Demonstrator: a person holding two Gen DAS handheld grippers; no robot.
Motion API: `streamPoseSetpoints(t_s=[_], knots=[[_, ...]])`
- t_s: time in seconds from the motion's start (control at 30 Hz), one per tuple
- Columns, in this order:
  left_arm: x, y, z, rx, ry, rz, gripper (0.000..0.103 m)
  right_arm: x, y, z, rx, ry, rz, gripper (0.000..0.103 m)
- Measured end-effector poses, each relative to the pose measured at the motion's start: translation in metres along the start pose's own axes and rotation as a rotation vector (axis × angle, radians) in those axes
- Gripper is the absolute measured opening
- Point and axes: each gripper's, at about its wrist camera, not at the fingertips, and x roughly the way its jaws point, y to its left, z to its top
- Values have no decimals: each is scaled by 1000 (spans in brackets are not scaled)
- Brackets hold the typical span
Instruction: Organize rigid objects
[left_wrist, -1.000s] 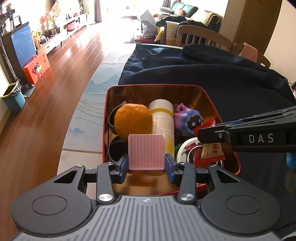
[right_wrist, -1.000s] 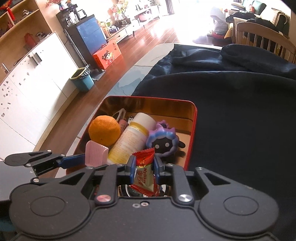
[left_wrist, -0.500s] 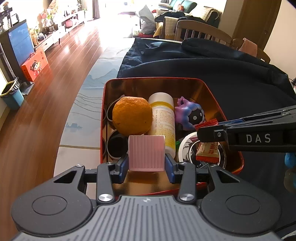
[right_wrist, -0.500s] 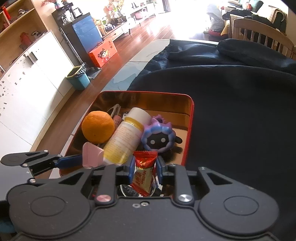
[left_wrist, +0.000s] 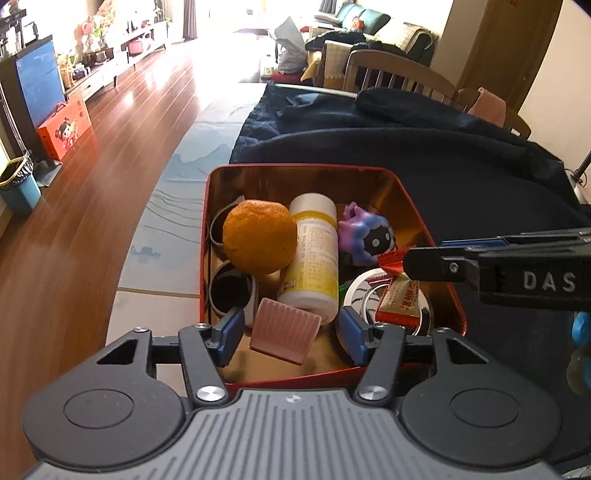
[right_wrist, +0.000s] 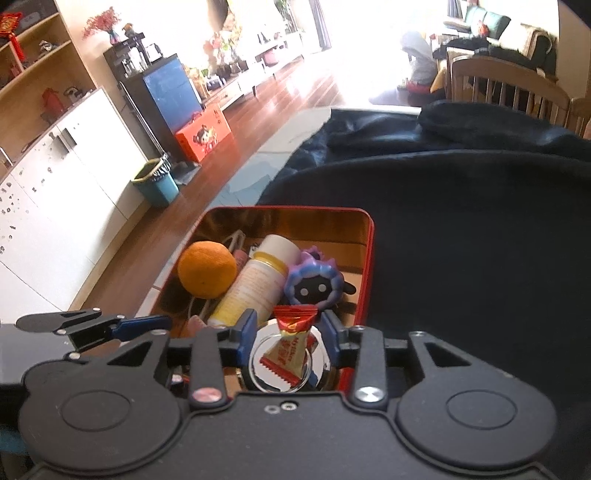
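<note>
Red tin: open-topped, gold-lined, set on a table covered by a dark blue cloth; seen from both wrist views.

Contents, far end: orange, lying against a white-capped yellow bottle laid on its side; purple round toy with a black face placed to the right of the bottle. Dark rings with white rims are seen along the left wall, below the orange.

Contents, near end: pink ribbed block, tilted, resting between the left tool's pads and touched by neither. Shiny round lid lying at the near right, with a red-and-cream candy packet on top of it.

Left tool: spread wide over the near rim of the tin, nothing gripped.

Right tool: parted wide, the candy packet seen between its blue pads with gaps on both sides; whether the packet's upper twist is brushed by a pad cannot be told.

Surroundings: wooden floor, blue bin, orange gift box, wooden chair.
</note>
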Motion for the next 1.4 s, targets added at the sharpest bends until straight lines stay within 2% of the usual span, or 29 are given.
streamPoseSetpoints(t_s=[0.07, 0.2, 0.37, 0.47, 0.73, 0.83, 1.3, 1.33, 1.37, 1.4], knots=[[-7, 0, 0, 0, -20, -3, 59, -8, 4, -3, -14, -24, 0, 41], [-24, 0, 2, 1, -70, 2, 72, -26, 8, -9, -29, -78, 27, 54], [-42, -6, 2, -5, -117, 3, 75, -46, 8, -16, -50, -122, 52, 61], [-51, -12, -1, -3, -136, 29, 75, -57, 6, -19, -72, -149, 65, 64], [-75, -27, -11, -32, -186, 65, 79, -83, 6, -36, -123, -223, 46, 94], [-84, -30, -16, -43, -206, 59, 81, -92, 2, -44, -129, -242, 50, 101], [-112, -49, -36, -77, -258, 48, 91, -118, -13, -68, -129, -307, 21, 103], [-112, -51, -37, -78, -260, 50, 93, -119, -15, -69, -125, -311, 14, 103], [-113, -52, -37, -78, -263, 53, 102, -121, -16, -70, -122, -315, 12, 103], [-113, -54, -38, -80, -267, 56, 103, -122, -17, -72, -121, -316, 13, 103]])
